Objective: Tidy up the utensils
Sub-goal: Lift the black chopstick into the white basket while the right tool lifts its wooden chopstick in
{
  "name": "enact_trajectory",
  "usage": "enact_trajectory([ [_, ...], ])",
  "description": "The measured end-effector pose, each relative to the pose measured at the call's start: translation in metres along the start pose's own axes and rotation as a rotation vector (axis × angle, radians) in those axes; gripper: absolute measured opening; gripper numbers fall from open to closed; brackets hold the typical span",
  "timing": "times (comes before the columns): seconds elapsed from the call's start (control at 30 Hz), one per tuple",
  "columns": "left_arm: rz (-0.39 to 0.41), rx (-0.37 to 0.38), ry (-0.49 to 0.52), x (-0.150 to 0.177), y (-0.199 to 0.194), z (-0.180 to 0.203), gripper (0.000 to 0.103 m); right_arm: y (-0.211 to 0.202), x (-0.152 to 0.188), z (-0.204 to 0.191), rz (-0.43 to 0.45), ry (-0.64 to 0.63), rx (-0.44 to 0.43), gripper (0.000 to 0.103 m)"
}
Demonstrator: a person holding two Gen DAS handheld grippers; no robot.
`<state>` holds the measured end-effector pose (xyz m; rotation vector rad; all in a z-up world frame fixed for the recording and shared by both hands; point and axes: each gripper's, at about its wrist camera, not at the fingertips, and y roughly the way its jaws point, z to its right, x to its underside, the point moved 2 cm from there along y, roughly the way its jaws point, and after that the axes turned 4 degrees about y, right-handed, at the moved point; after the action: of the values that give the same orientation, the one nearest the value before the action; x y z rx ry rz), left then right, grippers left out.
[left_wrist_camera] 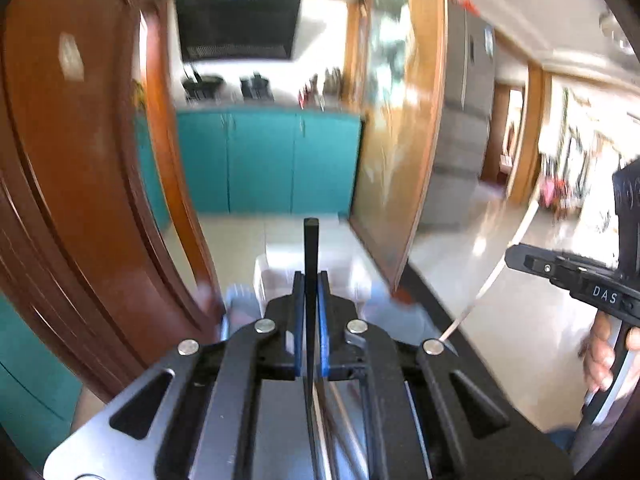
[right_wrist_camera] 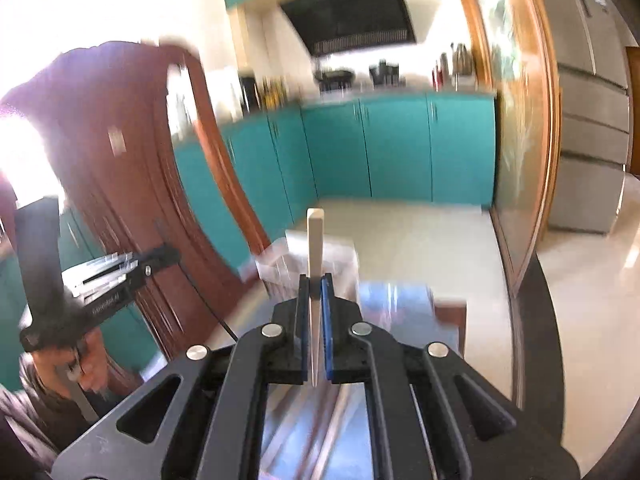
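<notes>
My left gripper (left_wrist_camera: pixel 311 280) is shut on a black chopstick (left_wrist_camera: pixel 311 252) that sticks up and forward between the blue pads. My right gripper (right_wrist_camera: pixel 316 282) is shut on a white chopstick (right_wrist_camera: pixel 314 240), also pointing up and forward. A clear plastic utensil holder (left_wrist_camera: pixel 280 276) stands just beyond the left fingertips; it also shows in the right wrist view (right_wrist_camera: pixel 340 256). The right gripper shows at the right of the left wrist view (left_wrist_camera: pixel 560 272), with the white chopstick (left_wrist_camera: pixel 488 280) slanting down from it. The left gripper shows at the left of the right wrist view (right_wrist_camera: pixel 132 268).
A dark table edge (left_wrist_camera: pixel 472 356) runs on the right, with shiny wrapping (right_wrist_camera: pixel 400 304) on the table. A brown wooden door (left_wrist_camera: pixel 80 184) stands on the left. Teal kitchen cabinets (left_wrist_camera: pixel 264 160) and a steel fridge (right_wrist_camera: pixel 588 128) are farther back. Both views are motion-blurred.
</notes>
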<state>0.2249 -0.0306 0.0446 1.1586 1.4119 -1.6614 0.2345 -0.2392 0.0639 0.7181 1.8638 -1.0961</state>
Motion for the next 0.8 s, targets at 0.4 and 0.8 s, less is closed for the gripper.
enact_trajectory([
  [0.4,0.268,-0.167,-0.249,-0.053,0.050,-0.038,0.007,0.094,-0.036,-0.008,0.199,0.017,0.109,0.006],
  [0.8,0.069,-0.179,-0.182,-0.017,0.100,-0.035,0.007,0.129,0.017,-0.004,0.058,-0.024,0.110,0.006],
])
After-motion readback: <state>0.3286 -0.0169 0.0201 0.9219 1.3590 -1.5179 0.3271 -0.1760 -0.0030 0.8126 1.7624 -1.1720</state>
